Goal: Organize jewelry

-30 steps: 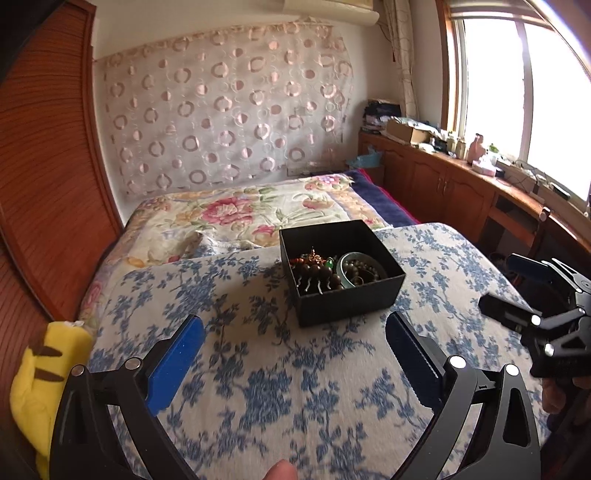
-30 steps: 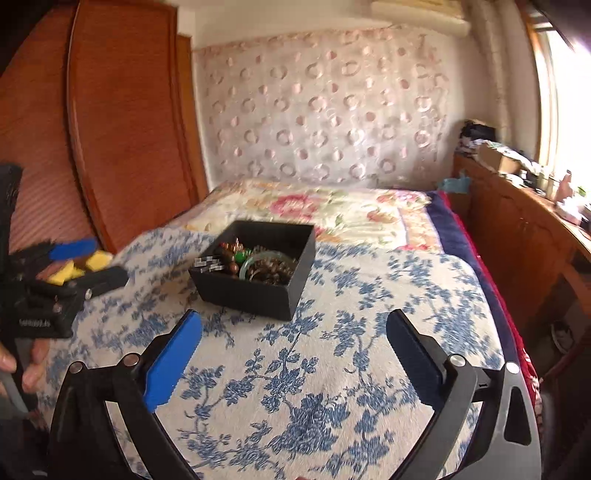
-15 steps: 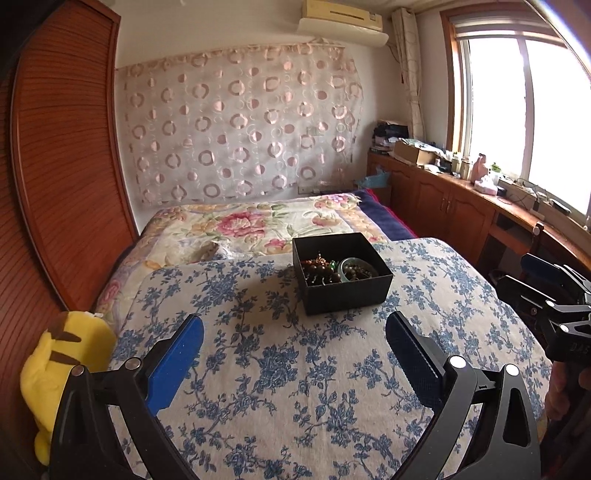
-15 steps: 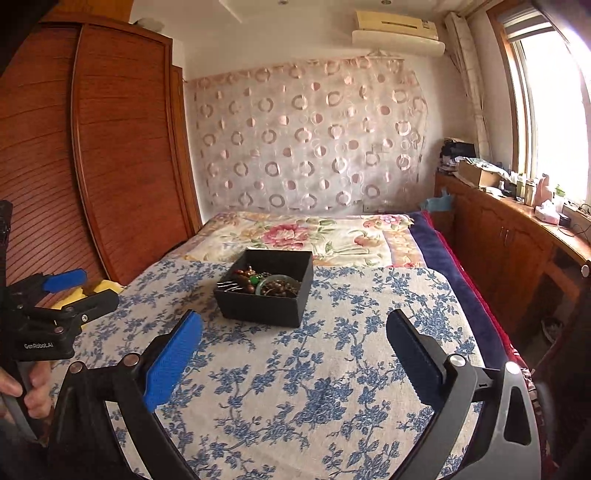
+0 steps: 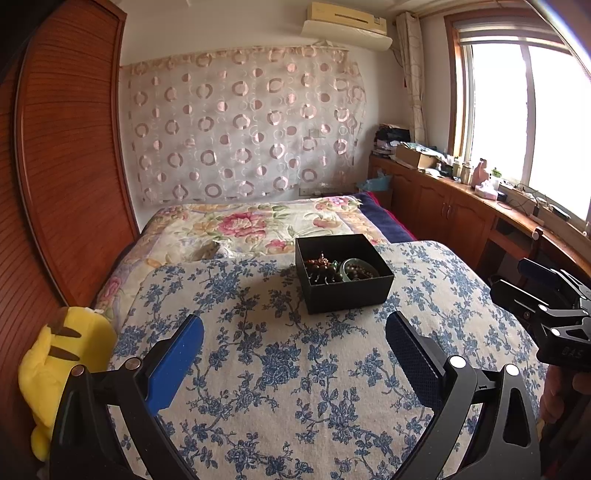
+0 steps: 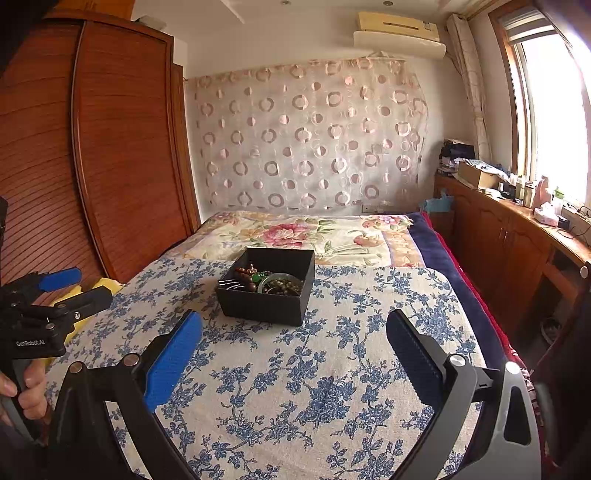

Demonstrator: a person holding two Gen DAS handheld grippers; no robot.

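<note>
Jewelry (image 5: pixel 334 266) lies heaped in a black open-topped box (image 5: pixel 347 295) resting on the blue-flowered cloth (image 5: pixel 295 369) that covers the near part of the bed. Contents that can be made out: dark brown beads (image 6: pixel 248 277), a pale green bangle (image 6: pixel 280 277), a small green stone and some silvery pins at the left edge of the box in the right wrist view; finer pieces are too tangled to separate. Beyond the box, a rose-patterned quilt (image 5: pixel 251 221) stretches to the far wall, where a curtain printed with rings (image 5: pixel 243 125) hangs below an air conditioner (image 5: pixel 345 22).

Left gripper (image 5: pixel 294 339) hovers near the viewer, well short of the box, its blue-padded fingers (image 5: pixel 177 362) spread wide with nothing between them. Right gripper (image 6: pixel 294 339) is likewise spread wide and empty, the box lying beyond its gap. Each gripper also appears at the edge of the other's view, cut off by the frame; the left one carries white lettering reading "GenRobot.AI" (image 6: pixel 30 342), and a hand (image 6: pixel 27 391) grips its handle. Lettering on the right gripper's body in the left wrist view is too faint to read.

Left of the bed stands a wooden wardrobe (image 5: pixel 70 155), with a yellow plush toy (image 5: pixel 62 362) partly hidden behind the left finger. Right of the bed, a cluttered wooden counter (image 5: pixel 461 192) runs under the bright window (image 5: pixel 532 118).
</note>
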